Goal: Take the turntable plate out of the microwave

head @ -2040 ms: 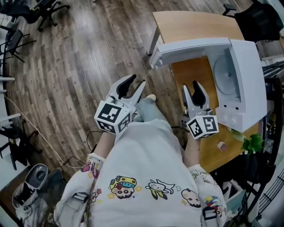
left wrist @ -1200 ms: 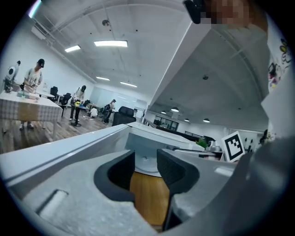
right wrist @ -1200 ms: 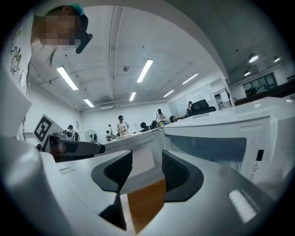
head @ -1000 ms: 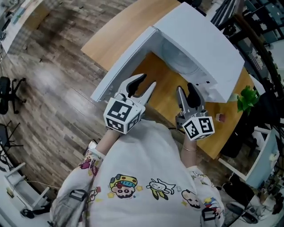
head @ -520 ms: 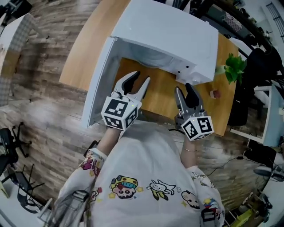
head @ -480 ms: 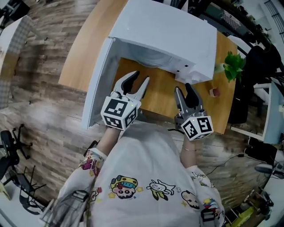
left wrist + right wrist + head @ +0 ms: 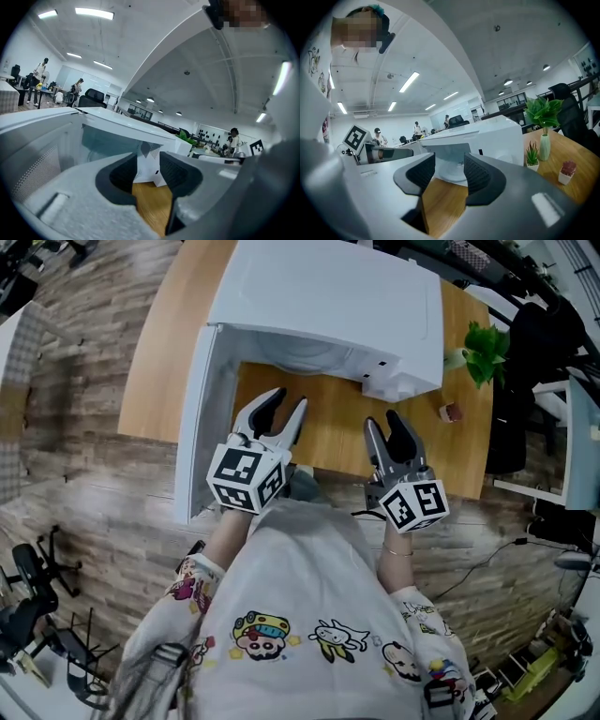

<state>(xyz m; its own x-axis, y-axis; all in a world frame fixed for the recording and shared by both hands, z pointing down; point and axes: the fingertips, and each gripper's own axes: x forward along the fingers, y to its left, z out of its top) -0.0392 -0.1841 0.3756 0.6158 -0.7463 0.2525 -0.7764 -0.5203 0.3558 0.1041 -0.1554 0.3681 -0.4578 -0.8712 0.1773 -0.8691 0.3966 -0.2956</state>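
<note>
Now both tongs gape empty before the open microwave

Left gripper (image 7: 288,401) has its grey jaws spread with nothing between them; through the gap its own view shows only bare wood and the microwave's front. Right gripper (image 7: 382,420) is likewise released and empty, jaws parted. Both hang above the near edge of the light wooden table (image 7: 328,432), side by side and apart.

Just beyond them, toward the table's far edge, stands the boxy white microwave (image 7: 328,296). Its white door (image 7: 192,418) is swung wide at the left, near the left gripper. Inside the cavity lies the pale round turntable plate (image 7: 451,177), seen between the right gripper's jaws and touched by neither gripper.

Toward the table's right end stand a leafy green plant in a white vase (image 7: 542,136), a small spiky plant in a white pot (image 7: 532,158) and a small reddish cactus pot (image 7: 567,172).
</note>
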